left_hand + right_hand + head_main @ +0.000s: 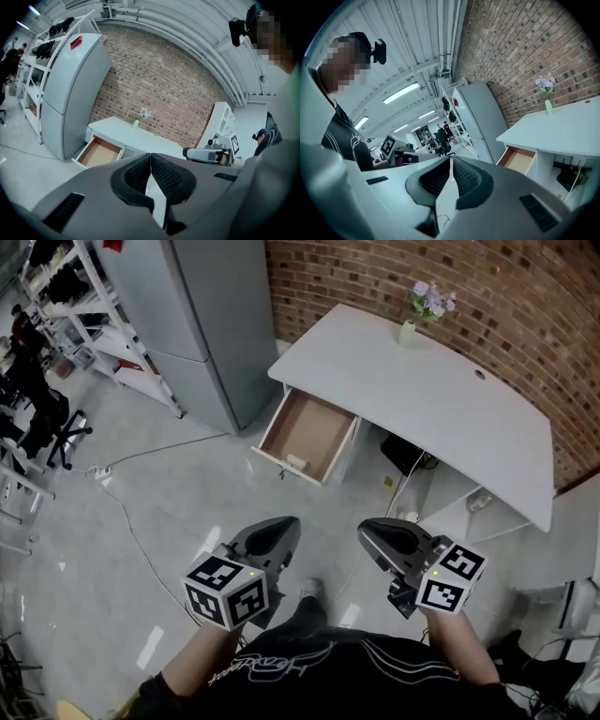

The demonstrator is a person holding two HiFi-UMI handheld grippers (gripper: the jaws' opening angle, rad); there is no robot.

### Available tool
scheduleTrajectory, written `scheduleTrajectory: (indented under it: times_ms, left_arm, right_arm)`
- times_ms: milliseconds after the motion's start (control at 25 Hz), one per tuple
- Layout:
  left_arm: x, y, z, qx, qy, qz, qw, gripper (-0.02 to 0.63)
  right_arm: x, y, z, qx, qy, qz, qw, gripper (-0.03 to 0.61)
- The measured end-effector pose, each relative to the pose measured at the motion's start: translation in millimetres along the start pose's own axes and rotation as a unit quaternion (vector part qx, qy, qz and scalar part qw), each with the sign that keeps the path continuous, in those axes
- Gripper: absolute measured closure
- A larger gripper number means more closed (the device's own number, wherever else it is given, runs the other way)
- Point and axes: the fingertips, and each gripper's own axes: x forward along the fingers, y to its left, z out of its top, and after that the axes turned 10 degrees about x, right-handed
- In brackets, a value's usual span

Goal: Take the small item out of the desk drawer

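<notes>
**While both grippers are shut, the small item lies far off in the drawer**

Although the desk drawer (311, 427) stands pulled open from the white desk (422, 399), neither gripper is near it. The small item (296, 462), pale and too small to identify, lies on the drawer's brown floor just behind its front wall. The left gripper (286, 521) and the right gripper (367, 526) are held side by side close to the person's body, well apart from the drawer and over the grey floor. Each gripper's ribbed pads meet at the tips, with nothing between them. A vase of flowers (410, 331) stands on the desk by the brick wall.
</notes>
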Motion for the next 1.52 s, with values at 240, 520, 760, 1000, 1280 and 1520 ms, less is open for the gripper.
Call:
scheduleTrajectory:
  times_ms: [240,520,760,1000,1280,1520]
  left_arm:
    - [45.2,100.6,13.4,0.009,0.013,0.02,0.9997,0.592]
    - [79.1,174.2,13.0,-0.007,0.023,0.035,0.9991,0.592]
    - [102.3,202.3,-0.5,-0.026,0.031,0.046,0.9981,0.592]
    - [126.0,233.6,-10.9,-0.056,0.046,0.062,0.9954,0.592]
    - [153.3,289.1,-12.3,-0.078,0.059,0.094,0.9907,0.592]
    - [171.2,341.9,-29.1,-0.123,0.064,0.125,0.9824,0.592]
  right_arm:
    - [68.9,-72.2,30.5,0.005,0.027,-0.031,0.999,0.528]
    - [127.9,-129.0,53.1,-0.029,0.034,-0.065,0.997,0.526]
    - [156.4,-178.2,47.3,-0.033,0.064,-0.079,0.994,0.526]
    - [204.7,-228.7,39.9,-0.036,0.113,-0.074,0.99,0.526]
    - [275.1,-300.6,29.3,-0.045,0.192,-0.067,0.978,0.525]
    - [332.7,-351.9,4.2,-0.051,0.256,-0.061,0.963,0.516]
